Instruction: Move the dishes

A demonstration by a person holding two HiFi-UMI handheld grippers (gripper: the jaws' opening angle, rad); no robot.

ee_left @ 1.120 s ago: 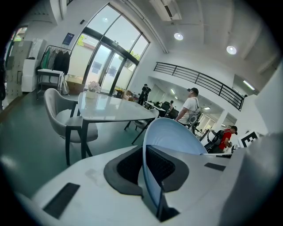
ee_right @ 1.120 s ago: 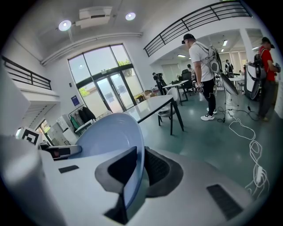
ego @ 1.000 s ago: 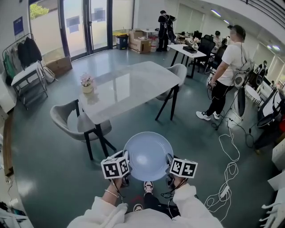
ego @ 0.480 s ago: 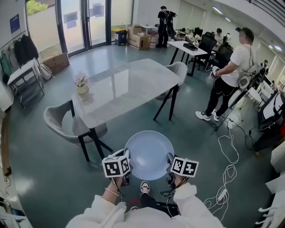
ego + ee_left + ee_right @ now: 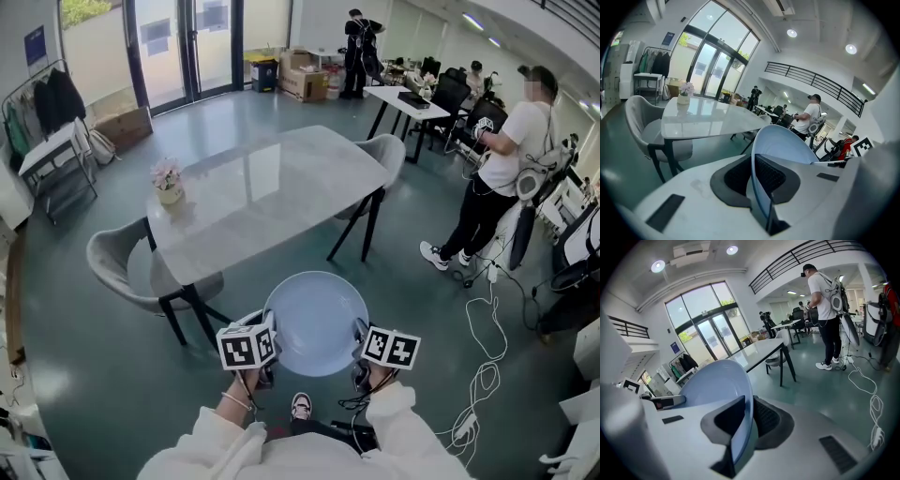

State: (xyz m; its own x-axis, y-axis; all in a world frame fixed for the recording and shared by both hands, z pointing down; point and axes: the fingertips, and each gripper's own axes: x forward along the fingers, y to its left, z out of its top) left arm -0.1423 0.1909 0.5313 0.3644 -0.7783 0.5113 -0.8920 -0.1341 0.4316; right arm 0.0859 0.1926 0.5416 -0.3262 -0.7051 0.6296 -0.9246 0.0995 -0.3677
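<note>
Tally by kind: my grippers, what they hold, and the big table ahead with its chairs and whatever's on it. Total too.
Dish: 1
Grippers, left gripper and right gripper: 2
Table: 1
Chairs: 2
Flower pot: 1
Total: 7

I read no legible text, brand or number in any view.

- Left cube and right cube: black-and-white square code patterns only, with no letters or digits.
- Blue sign, on the wall left of the glass doors: print too small to read.
- Dark panels on the doors' glass: content not resolvable.
- The blue sign also shows in both gripper views, left of the doors, and I cannot read it there either.
</note>
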